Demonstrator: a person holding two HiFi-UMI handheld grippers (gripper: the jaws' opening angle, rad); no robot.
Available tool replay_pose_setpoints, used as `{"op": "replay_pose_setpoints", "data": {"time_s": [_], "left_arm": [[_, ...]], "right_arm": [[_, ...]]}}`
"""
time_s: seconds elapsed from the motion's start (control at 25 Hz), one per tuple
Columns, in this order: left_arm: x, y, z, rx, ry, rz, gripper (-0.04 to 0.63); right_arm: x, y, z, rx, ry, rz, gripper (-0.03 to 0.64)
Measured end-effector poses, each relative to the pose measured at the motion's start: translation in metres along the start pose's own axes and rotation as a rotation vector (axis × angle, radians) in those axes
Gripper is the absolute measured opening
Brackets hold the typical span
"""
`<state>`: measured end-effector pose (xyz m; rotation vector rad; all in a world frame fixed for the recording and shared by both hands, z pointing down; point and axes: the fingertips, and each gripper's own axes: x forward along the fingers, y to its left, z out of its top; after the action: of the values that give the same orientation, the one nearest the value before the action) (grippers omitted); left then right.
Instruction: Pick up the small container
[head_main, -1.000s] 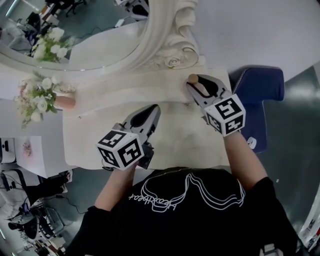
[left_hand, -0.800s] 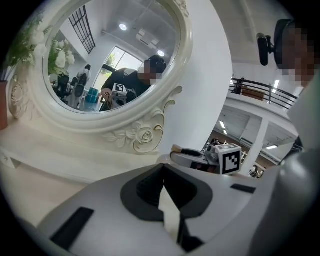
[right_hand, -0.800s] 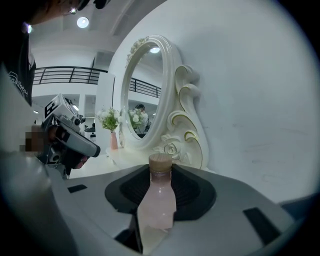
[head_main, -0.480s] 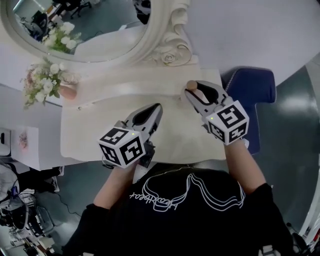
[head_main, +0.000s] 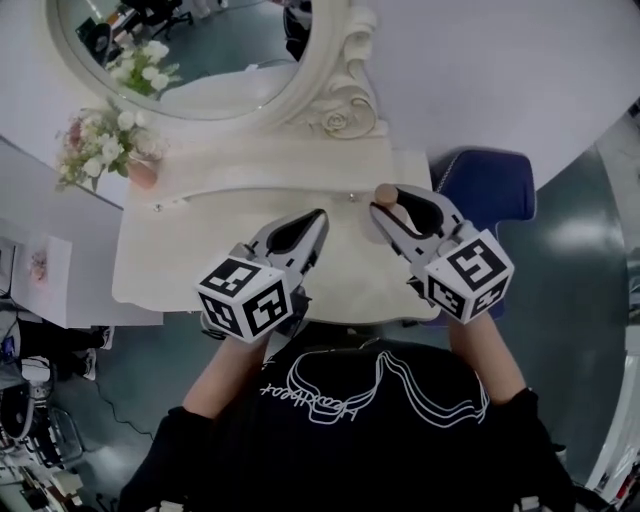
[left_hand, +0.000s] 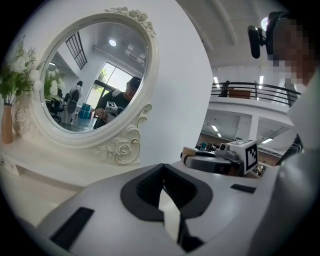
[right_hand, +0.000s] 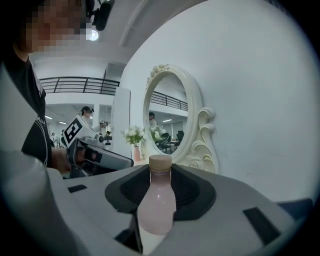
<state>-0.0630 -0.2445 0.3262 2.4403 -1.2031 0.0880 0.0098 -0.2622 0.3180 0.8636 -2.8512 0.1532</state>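
Observation:
The small container is a pale pink bottle (right_hand: 156, 200) with a tan cap (head_main: 385, 192). My right gripper (head_main: 388, 203) is shut on its body, and the cap sticks out past the fingertips. It hangs over the right part of the white dressing table (head_main: 190, 265), clear of the top. In the right gripper view the bottle stands upright between the dark pads (right_hand: 187, 192). My left gripper (head_main: 316, 217) hovers over the table's middle, shut with nothing in it, and its jaws (left_hand: 167, 212) meet at the tips.
An oval mirror (head_main: 195, 55) in a carved white frame stands at the table's back. A vase of white and pink flowers (head_main: 105, 145) sits at the back left. A blue chair (head_main: 495, 185) is off the table's right end. Grey floor surrounds the table.
The table has shrunk and slid up in the head view. The right gripper has drawn the bottle back from the mirror's base toward the table's front. The left gripper keeps its place.

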Motion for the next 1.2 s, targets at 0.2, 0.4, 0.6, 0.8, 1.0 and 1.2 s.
{"op": "replay_pose_setpoints", "data": {"time_s": [0.2,0.4,0.6,0.8,1.0,1.2], "left_arm": [[-0.008,-0.019,0.008,0.028,-0.033,-0.013,0.003],[-0.016,-0.029,0.010,0.061,-0.050,-0.009,0.003],[-0.019,-0.033,0.011,0.072,-0.056,-0.002,0.003],[-0.016,-0.035,0.007,0.083,-0.047,-0.005,0.003],[-0.013,-0.038,0.007,0.094,-0.038,-0.014,0.003],[-0.010,-0.039,0.004,0.097,-0.030,-0.020,0.003]], "right_arm": [[-0.018,0.019,0.004,0.012,-0.022,0.030,0.137],[-0.029,0.028,0.007,0.009,-0.043,0.040,0.137],[-0.035,0.027,0.005,-0.003,-0.052,0.025,0.137],[-0.037,0.021,0.000,0.008,-0.053,0.001,0.137],[-0.039,0.017,-0.001,0.014,-0.056,-0.007,0.137],[-0.038,0.015,-0.002,0.019,-0.061,-0.008,0.137]]}}
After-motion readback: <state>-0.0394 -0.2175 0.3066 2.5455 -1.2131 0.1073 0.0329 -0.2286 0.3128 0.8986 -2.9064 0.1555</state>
